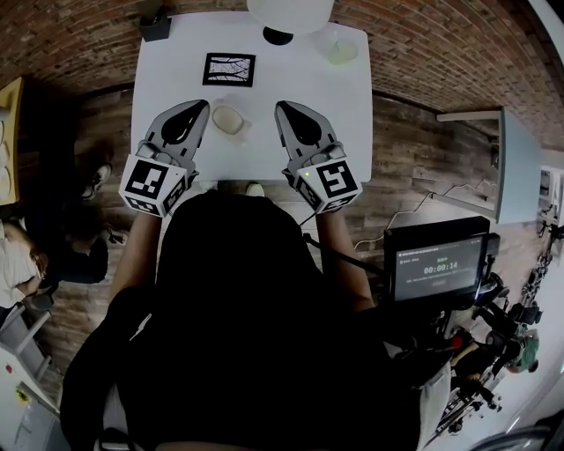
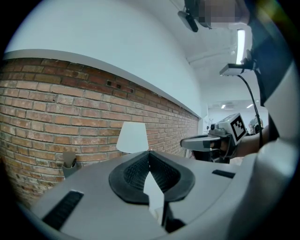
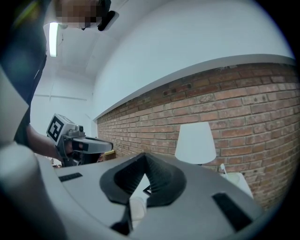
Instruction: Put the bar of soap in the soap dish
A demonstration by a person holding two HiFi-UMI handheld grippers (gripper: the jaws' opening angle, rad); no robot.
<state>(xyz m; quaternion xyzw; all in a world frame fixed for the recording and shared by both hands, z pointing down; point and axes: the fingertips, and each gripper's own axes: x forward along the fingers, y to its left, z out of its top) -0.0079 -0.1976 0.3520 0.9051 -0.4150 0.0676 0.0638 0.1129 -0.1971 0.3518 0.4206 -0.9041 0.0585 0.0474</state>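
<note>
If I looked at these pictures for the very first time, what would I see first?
Probably the two big grey tools with patterned cubes: the left hand-held gripper and the right hand-held gripper, both shut, pointing across the white table. Between their tips lies the pale oval bar of soap. The black-rimmed soap dish sits farther back, and a white lamp stands by the red brick wall.

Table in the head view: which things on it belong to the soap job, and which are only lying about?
For the job:
bar of soap
black-framed dish, likely the soap dish

Lying about:
lamp
dark holder
clear cup
</note>
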